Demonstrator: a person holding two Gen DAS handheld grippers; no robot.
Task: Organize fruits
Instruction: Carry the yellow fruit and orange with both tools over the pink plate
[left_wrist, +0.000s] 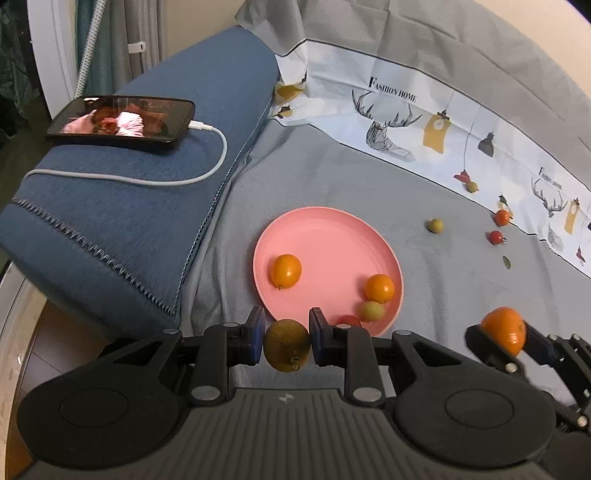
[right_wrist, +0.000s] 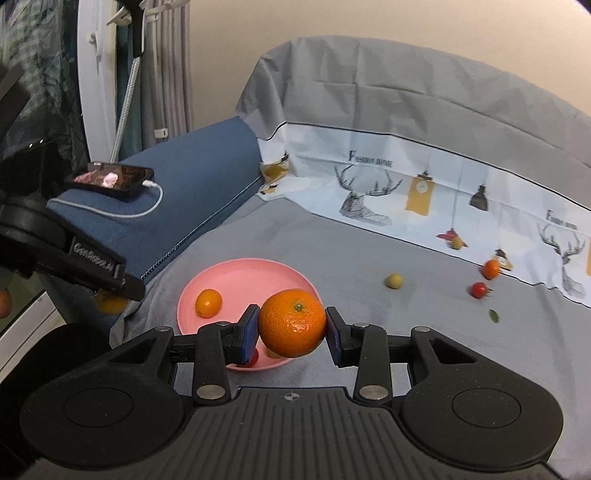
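My left gripper is shut on a brownish-green round fruit, held just above the near rim of the pink plate. The plate holds two small oranges, a green fruit and a red tomato. My right gripper is shut on a large orange mandarin, above the plate's near right edge; it also shows at the right of the left wrist view. Loose on the grey sheet lie a green fruit, two red tomatoes and another green fruit.
A blue folded blanket lies left of the plate with a phone and white charging cable on it. A printed white and grey pillow runs along the back. A small green leaf lies on the sheet. The bed edge drops at lower left.
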